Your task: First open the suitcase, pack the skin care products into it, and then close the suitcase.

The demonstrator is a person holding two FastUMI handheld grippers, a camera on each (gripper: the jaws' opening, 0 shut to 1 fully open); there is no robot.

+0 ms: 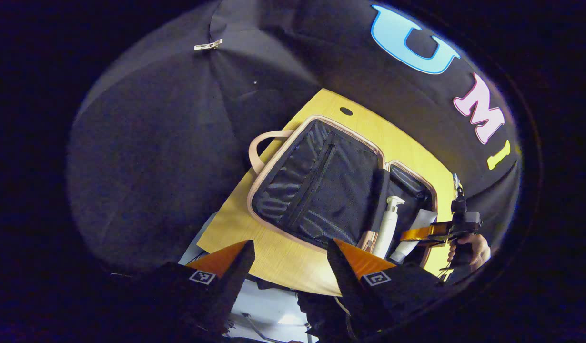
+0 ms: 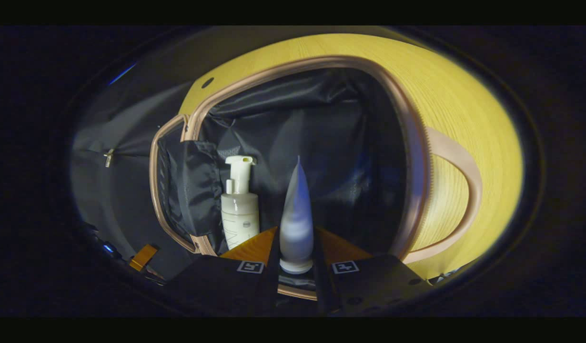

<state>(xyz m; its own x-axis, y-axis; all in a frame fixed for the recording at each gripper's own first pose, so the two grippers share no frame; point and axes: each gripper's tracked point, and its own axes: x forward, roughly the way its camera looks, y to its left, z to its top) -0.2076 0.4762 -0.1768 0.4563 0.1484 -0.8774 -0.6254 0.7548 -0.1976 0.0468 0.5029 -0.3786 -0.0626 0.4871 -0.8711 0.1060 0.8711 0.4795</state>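
Observation:
The suitcase [image 1: 321,186] lies open on the yellow table [image 1: 402,143], its pink-rimmed halves lined in black. A white pump bottle [image 1: 387,224] lies in the smaller half. Beside it is a white tube [image 1: 417,228], held by my right gripper [image 1: 419,234], with a hand behind it. In the right gripper view the tube [image 2: 297,214] stands between both fingers of my right gripper [image 2: 297,236], which is shut on it, tip pointing into the suitcase [image 2: 407,143]; the pump bottle [image 2: 239,209] is just to its left. My left gripper [image 1: 290,259] hangs open and empty above the table's near edge.
The suitcase's pink handle [image 1: 257,147] sticks out over the table's edge, and in the right gripper view the handle [image 2: 464,190] lies on the table [image 2: 464,105]. A small dark hole [image 1: 346,111] marks the tabletop. Black cloth walls close in behind.

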